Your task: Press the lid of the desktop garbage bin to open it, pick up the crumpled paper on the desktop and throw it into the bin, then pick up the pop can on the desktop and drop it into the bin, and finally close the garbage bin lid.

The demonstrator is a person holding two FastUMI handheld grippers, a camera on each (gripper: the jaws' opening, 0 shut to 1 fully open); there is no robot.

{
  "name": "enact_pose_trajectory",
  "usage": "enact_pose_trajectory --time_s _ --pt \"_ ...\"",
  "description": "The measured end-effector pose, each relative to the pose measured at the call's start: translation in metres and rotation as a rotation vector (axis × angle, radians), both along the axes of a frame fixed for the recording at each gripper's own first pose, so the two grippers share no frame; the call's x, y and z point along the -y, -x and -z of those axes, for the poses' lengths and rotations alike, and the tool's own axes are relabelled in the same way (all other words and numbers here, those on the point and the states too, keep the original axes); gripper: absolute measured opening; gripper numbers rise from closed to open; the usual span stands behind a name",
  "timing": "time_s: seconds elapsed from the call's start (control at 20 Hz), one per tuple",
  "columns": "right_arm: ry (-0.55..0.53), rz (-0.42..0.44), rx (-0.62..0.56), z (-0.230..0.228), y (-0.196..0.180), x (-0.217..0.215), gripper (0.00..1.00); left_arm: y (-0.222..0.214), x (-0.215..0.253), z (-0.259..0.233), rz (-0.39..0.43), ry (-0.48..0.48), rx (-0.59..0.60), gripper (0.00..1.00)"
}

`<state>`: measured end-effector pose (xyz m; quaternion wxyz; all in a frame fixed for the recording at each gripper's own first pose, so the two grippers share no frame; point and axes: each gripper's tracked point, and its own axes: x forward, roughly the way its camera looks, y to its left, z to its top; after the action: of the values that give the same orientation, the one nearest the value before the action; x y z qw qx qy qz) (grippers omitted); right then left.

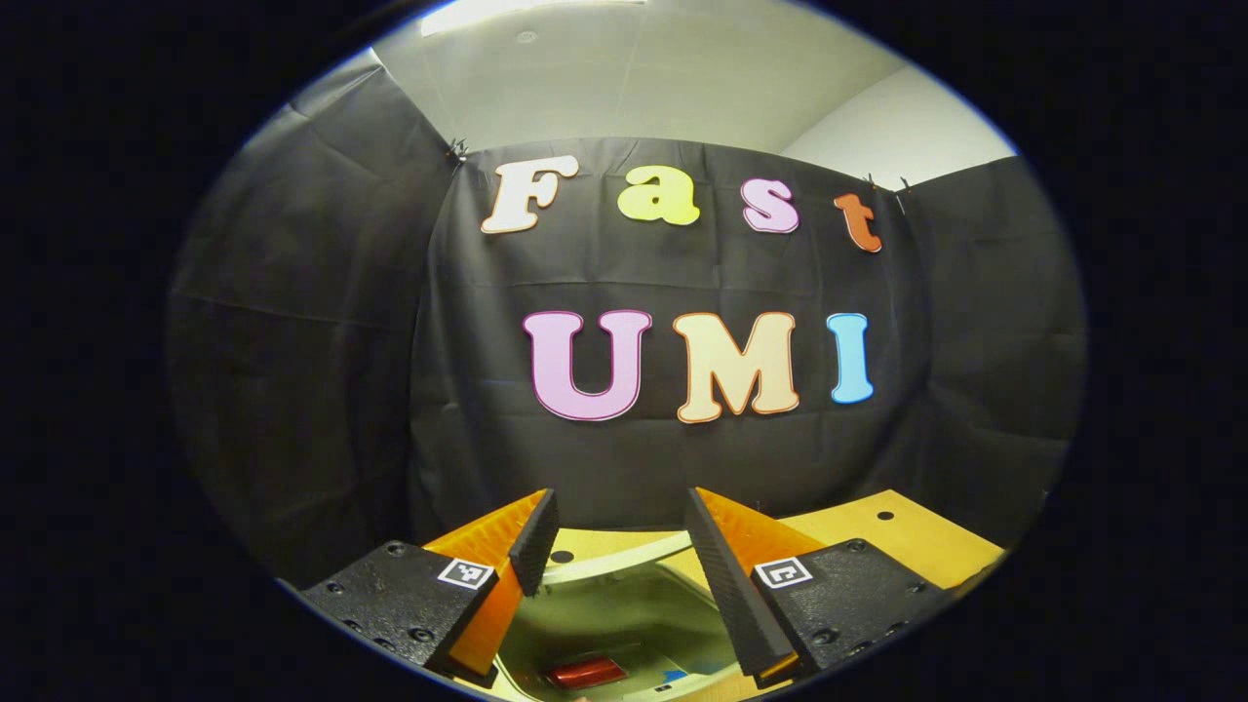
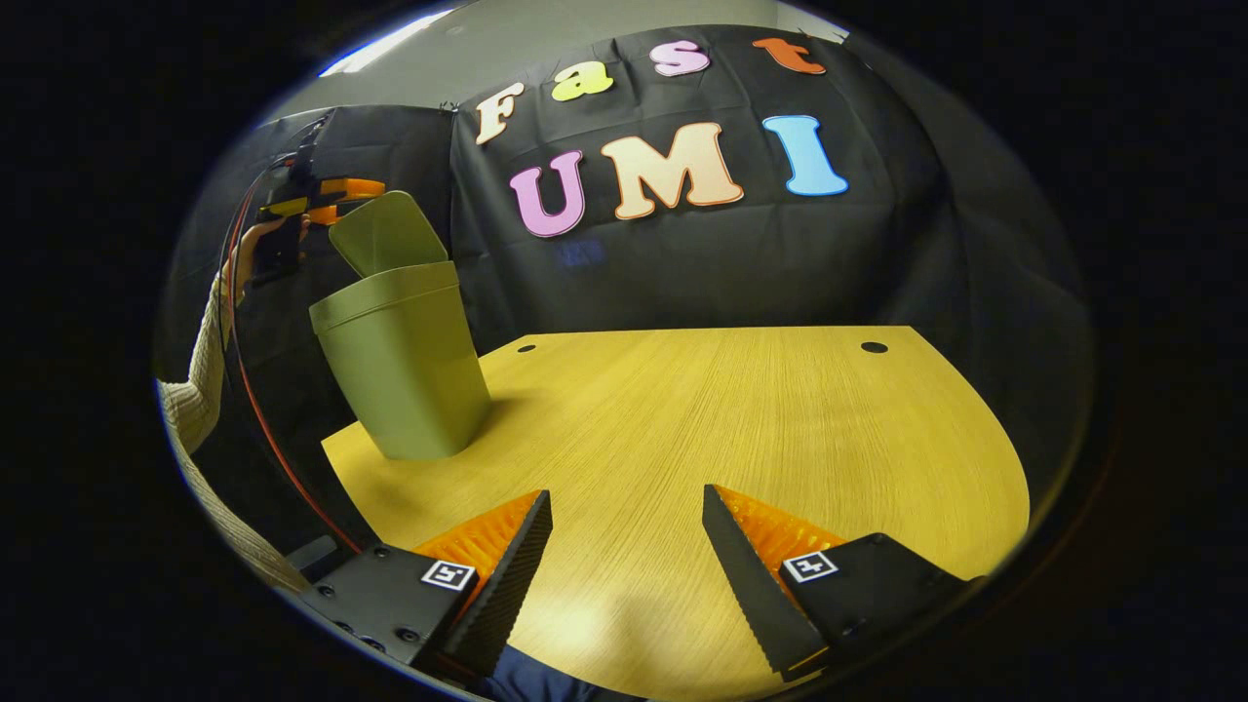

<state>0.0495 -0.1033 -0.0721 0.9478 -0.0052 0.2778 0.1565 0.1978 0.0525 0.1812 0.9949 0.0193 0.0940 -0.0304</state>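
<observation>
Left gripper held above the garbage bin, fingers apart, nothing between them. Seen straight down past those fingers: the bin's open mouth, pale green inner walls, and at the bottom a red pop can lying on its side. A small blue patch beside the can, too small to make out. Crumpled paper not made out inside. Beyond the bin rim, a strip of the wooden table with a dark round hole in it, then the black cloth wall.

From the right gripper view: right gripper low over the table, fingers spread wide, empty, bare wood grain between them. Garbage bin standing upright at the far left part of the table, near its edge, well apart from the right gripper. Lid tilted up and back, standing open above the rim. Just beside the raised lid, at the level of its top edge, the left gripper, held by a hand in a light knitted sleeve; a red cable running down from it along the left edge of the view. From this side, cannot tell whether that gripper touches the lid. Two dark round holes in the table near its far edge.
</observation>
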Motion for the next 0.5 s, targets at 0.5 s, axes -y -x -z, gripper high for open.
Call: enact_pose_trajectory --time_s 0.5 --pt "0.024 -0.024 -0.019 0.015 0.007 0.003 0.98 0.044 0.022 0.070 0.045 -0.015 -0.046 0.81"
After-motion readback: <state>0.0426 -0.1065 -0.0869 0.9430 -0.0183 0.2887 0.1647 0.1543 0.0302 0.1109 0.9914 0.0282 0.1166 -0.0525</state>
